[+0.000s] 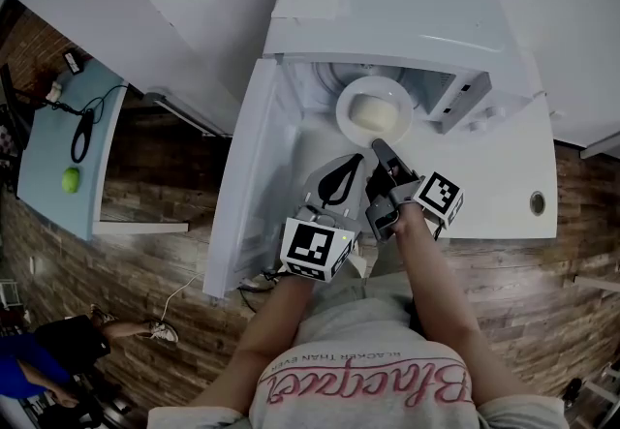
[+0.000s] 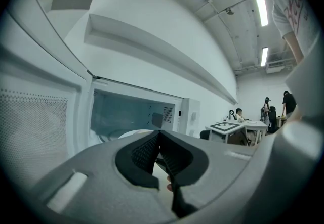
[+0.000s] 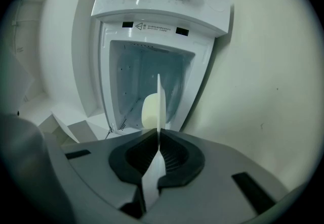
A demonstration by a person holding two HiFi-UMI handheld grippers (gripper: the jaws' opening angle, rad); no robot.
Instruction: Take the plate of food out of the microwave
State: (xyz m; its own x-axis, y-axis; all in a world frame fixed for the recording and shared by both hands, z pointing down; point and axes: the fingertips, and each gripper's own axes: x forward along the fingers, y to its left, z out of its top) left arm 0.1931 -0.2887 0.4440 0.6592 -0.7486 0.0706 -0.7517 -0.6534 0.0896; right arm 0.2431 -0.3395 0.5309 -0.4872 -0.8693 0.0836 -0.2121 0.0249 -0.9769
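Observation:
A white plate [image 1: 351, 98] with a pale lump of food [image 1: 374, 113] sits at the mouth of the open white microwave [image 1: 387, 20]. My right gripper [image 1: 381, 144] is shut on the plate's near rim. In the right gripper view the plate [image 3: 159, 99] runs edge-on between the pads [image 3: 172, 154], with the food [image 3: 149, 112] on its left side. My left gripper [image 1: 356, 164] hovers just left of the right one, below the plate, with its jaws shut and nothing seen in them. In the left gripper view, the left gripper [image 2: 160, 137] points at the cavity [image 2: 131, 112].
The microwave door [image 1: 247, 175] hangs open at the left. A light blue table [image 1: 44, 156] with a green ball [image 1: 70, 180] and a black cable [image 1: 82, 132] stands far left. People are at the bottom left [image 1: 39, 350]. More people sit at tables [image 2: 238, 127] in the distance.

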